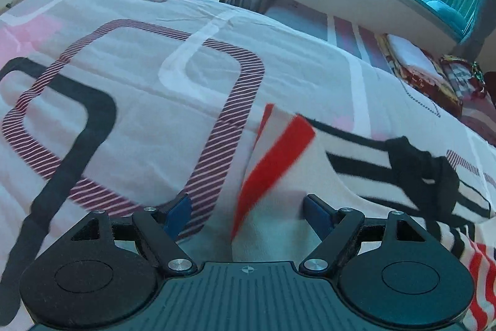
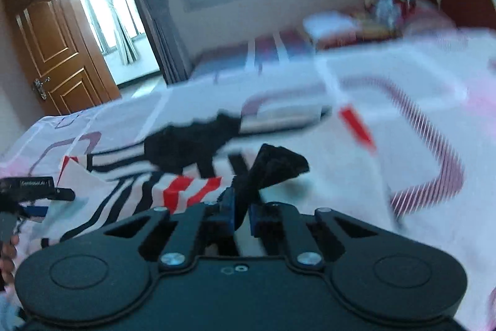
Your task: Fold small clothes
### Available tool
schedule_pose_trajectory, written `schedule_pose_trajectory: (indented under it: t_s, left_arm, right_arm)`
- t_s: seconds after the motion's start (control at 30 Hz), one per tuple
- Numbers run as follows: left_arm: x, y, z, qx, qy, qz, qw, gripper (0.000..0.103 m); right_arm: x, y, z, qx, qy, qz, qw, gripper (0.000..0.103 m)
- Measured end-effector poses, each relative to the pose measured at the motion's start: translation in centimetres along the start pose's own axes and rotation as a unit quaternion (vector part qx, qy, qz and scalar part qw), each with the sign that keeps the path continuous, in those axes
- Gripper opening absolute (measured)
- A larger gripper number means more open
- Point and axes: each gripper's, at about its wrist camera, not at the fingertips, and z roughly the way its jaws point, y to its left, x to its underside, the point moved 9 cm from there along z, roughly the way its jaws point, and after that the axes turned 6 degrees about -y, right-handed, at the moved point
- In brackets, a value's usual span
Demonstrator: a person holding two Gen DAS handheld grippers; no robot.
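A: Left side first. The left gripper [image 1: 245, 207] is carried with jaws spread wide, nothing pinched. A raised flap of the garment [image 1: 310, 169], white knit with a red band and black stripes, stands between the blue pads without being pressed by them.

B: Garment position?

A: It is spread on the bedspread [image 1: 139, 82], near the edge closest to the cameras, partly lifted and rumpled. The black collar [image 1: 424, 166] is seen bunched toward its right in the left wrist view.

B: And on the right?

A: The right gripper [image 2: 240, 207] is clenched tight on a black trim piece [image 2: 272, 166] of the same garment; the cloth is drawn up into a peak from the pinch. The view is blurred, so which hem or cuff is held cannot be told.

B: Handling?

A: Soft, light and limp is judged: it drapes, creases and hangs from a single pinch. Nothing fragile. Slipping is thought unlikely in knit cloth, but only one layer may be caught.

B: Where should hold be taken?

A: The red-banded edge between the left pads is suggested, near its corner, so the fold can be carried level with the right-hand pinch.
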Motion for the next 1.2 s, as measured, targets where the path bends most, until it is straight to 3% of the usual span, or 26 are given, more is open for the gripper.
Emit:
schedule_pose_trajectory:
  t_s: [0.07, 0.23, 0.27, 0.37, 0.47, 0.53, 0.6, 0.77, 0.87, 1.03, 1.1, 1.2]
  left_arm:
    - [-0.3, 0.1, 0.6, -0.006, -0.003, -0.014, 0.9999, 0.079]
    - [-1.1, 0.1, 1.5, -0.016, -0.023, -0.02, 0.9994, 0.075]
    - [-1.2, 0.1, 1.7, -0.019, -0.028, -0.017, 0.9993, 0.067]
    - [-1.6, 0.2, 2.5, -0.034, -0.037, -0.009, 0.9987, 0.066]
    - [-2.2, 0.2, 2.2, -0.039, -0.035, 0.0, 0.9986, 0.067]
    - [-2.5, 0.9, 0.6, -0.041, -0.049, 0.004, 0.9979, 0.067]
    - [-2.2, 1.4, -1.5, -0.032, -0.053, 0.013, 0.998, 0.067]
    - [0.6, 1.4, -7.3, 0.011, -0.048, 0.04, 0.998, 0.067]
    - [4.0, 1.2, -9.9, 0.02, -0.029, 0.062, 0.9975, 0.067]
    - [9.3, 1.2, -10.5, -0.022, -0.018, 0.134, 0.9906, 0.067]
    - [9.7, 1.4, -9.6, -0.044, -0.022, 0.131, 0.9901, 0.067]
    - [8.7, 2.4, -8.6, -0.063, -0.045, 0.084, 0.9935, 0.068]
  right_arm:
    - [-0.1, -0.6, 0.1, 0.016, -0.001, -0.024, 1.0, 0.009]
    - [2.4, -3.1, 2.5, 0.043, 0.051, -0.013, 0.998, 0.009]
    - [2.6, -3.0, 2.5, 0.045, 0.048, -0.017, 0.998, 0.009]
    - [1.4, -2.8, 1.5, 0.054, 0.008, -0.02, 0.998, 0.009]
    - [3.5, -3.4, 2.6, 0.059, 0.058, -0.026, 0.996, 0.009]
    - [3.2, -3.1, 2.2, 0.057, 0.058, -0.034, 0.996, 0.012]
    - [2.4, -3.2, 1.4, 0.058, 0.045, -0.029, 0.997, 0.028]
    - [0.2, -3.7, -1.3, 0.063, -0.002, -0.03, 0.998, 0.029]
    - [-0.5, -2.9, -1.0, 0.035, -0.01, -0.025, 0.999, 0.031]
    - [0.8, -1.0, 0.3, 0.004, 0.017, -0.03, 0.999, 0.034]
    - [1.4, -0.5, 0.7, 0.001, 0.026, -0.032, 0.999, 0.034]
    - [1.8, 0.3, 1.4, -0.004, 0.034, -0.041, 0.999, 0.035]
